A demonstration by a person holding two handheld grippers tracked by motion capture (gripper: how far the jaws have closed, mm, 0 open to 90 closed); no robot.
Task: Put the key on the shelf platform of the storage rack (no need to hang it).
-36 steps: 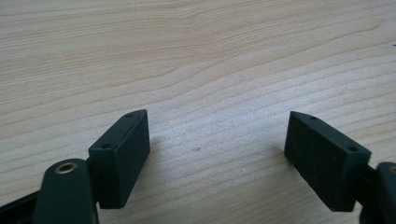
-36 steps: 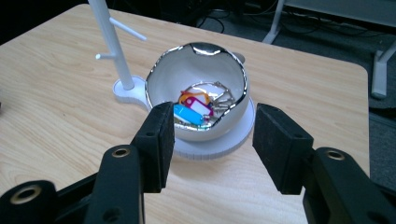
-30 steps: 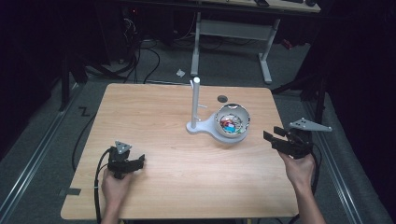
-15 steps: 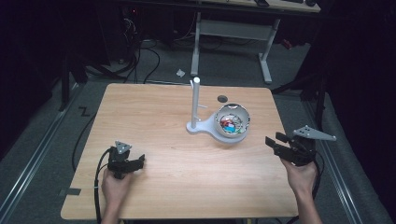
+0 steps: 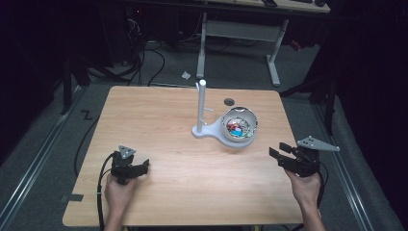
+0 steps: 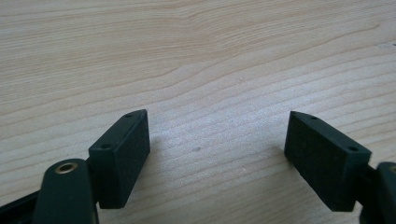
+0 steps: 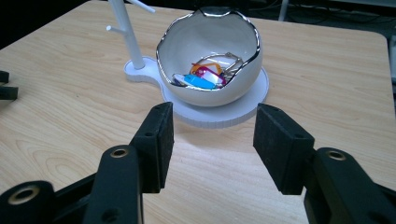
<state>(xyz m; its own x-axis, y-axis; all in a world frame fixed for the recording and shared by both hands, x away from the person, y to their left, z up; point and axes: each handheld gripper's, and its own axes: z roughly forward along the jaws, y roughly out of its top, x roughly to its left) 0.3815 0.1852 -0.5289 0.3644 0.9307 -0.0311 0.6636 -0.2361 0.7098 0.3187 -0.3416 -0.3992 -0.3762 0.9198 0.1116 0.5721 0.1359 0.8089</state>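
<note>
Left gripper (image 5: 139,168) sat parked near the table's (image 5: 159,120) front-left corner, jaws wide with nothing but bare wood between them, so it looked like the idle hand, kept out of the way. Right gripper (image 7: 212,140) hung at the table's right edge toward the front, jaws partly spread and empty, aimed straight at the bowl (image 7: 210,60); my read is a lined-up approach, with the gap set for picking something small rather than for the bowl itself. The bowl stood apart from both grippers, right of centre toward the far edge, seated on the round end of a white stand (image 5: 211,132), apparently so it wouldn't slide. It was white, glossy, egg-shaped with a jagged silver-trimmed rim, open side tilted toward the right gripper. Inside lay a small heap of keys with coloured tags (image 7: 205,77): blue, pink, orange, plus a metal ring. Behind it, the stand's thin post (image 5: 201,103) rose with short bare pegs, probably hooks for the keys.
</note>
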